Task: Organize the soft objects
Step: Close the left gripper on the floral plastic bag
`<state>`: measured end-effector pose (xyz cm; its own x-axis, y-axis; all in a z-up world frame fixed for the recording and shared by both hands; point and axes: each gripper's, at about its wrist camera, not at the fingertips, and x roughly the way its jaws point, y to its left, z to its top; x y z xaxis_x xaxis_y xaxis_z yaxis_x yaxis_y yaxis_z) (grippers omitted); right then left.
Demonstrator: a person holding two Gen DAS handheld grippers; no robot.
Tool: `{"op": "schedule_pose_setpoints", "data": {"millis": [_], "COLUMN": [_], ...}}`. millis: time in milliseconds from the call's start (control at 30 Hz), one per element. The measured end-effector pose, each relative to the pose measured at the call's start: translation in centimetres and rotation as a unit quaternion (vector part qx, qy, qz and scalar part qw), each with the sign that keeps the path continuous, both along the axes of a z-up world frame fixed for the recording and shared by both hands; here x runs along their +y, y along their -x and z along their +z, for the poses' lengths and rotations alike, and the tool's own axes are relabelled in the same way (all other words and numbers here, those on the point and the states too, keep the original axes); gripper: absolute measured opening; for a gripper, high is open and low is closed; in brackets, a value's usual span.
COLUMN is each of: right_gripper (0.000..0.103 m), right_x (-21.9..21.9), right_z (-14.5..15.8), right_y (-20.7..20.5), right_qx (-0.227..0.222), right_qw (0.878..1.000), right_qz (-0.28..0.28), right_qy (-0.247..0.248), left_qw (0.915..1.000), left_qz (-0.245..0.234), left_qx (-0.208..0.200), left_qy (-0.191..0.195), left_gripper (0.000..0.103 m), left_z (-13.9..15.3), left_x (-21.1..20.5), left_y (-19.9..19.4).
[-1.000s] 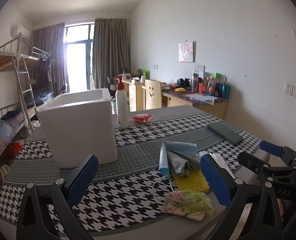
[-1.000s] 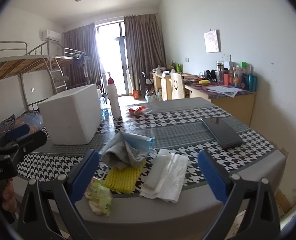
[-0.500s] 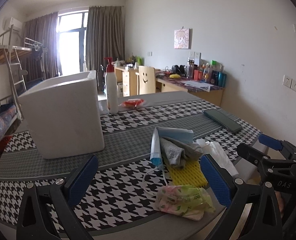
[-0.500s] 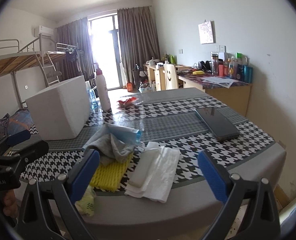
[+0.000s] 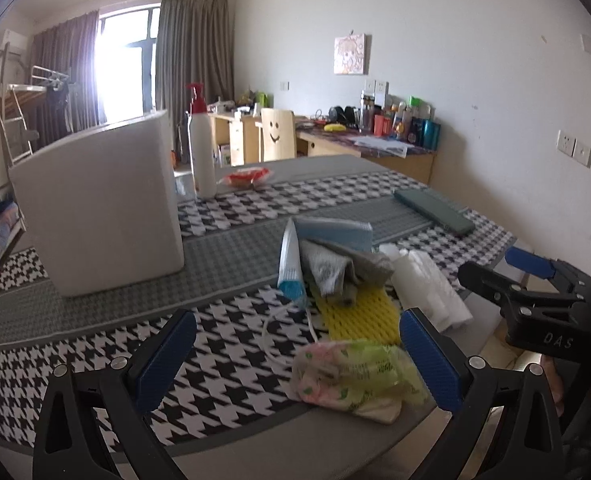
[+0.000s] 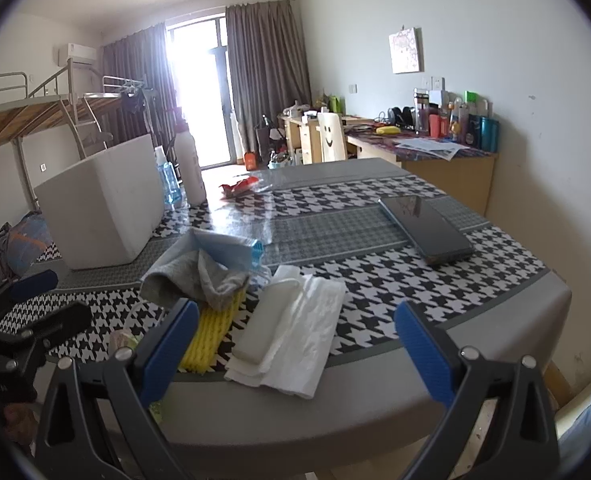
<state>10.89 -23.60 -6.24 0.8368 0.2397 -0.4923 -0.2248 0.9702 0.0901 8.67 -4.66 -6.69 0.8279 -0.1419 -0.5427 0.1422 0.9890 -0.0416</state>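
On the far left of the bench [image 5: 95,312], a white foam box [image 5: 95,208] is standing upright on the houndstooth cloth, with a white pump bottle [image 5: 201,152] behind its right edge and a red snack wrapper [image 5: 247,178] lying just beyond that. You are holding the left hand-held gripper [image 5: 295,356] low over the near edge with its blue pads spread wide and nothing between them; a crumpled floral green-and-pink bag [image 5: 355,376] is lying on the bench between those pads. Just past it the soft things are sitting in one pile: a yellow mesh sponge [image 5: 359,316] is lying flat, a grey sock [image 5: 343,272] is draped over its far end, and a blue face mask [image 5: 327,232] is resting against the sock, its ear loop trailing toward you. Touching the sponge's right side, a white folded cloth [image 6: 267,324] is lying on white plastic bags [image 6: 311,344] near the bench edge. Your right hand-held gripper [image 6: 295,352] is hovering over that white stack, its jaws also standing wide and holding nothing. Farther right, well apart from the pile, a dark phone [image 6: 423,228] is lying flat on the grey stripe
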Motion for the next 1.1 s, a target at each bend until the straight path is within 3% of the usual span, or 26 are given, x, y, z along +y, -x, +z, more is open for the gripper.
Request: {"op": "schedule_pose_setpoints", "data": {"millis": [633, 700, 833, 1100], "right_gripper": [0.100, 0.100, 0.100, 0.100], "right_x": [-0.8, -0.8, -0.9, -0.8], "right_z": [-2.2, -2.3, -2.6, -3.0], "right_y": [-0.9, -1.0, -1.2, -1.5], "right_qx": [0.032, 0.034, 0.040, 0.045], "right_qw": [0.999, 0.999, 0.999, 0.999], "right_qz": [-0.018, -0.018, -0.019, -0.018], "right_qy": [0.002, 0.001, 0.000, -0.001], "left_qw": [0.9974, 0.9971, 0.9961, 0.9963], "left_qz": [-0.051, -0.055, -0.063, -0.063], "left_qx": [0.048, 0.050, 0.059, 0.054], "left_qy": [-0.015, -0.017, -0.013, -0.021], "left_gripper": [0.102, 0.100, 0.086, 0.079], "left_z": [-3.2, -3.5, -3.9, -4.1], "left_x": [-2.4, -2.7, -2.6, -2.4], "left_y": [-0.4, -0.5, -0.8, -0.4]}}
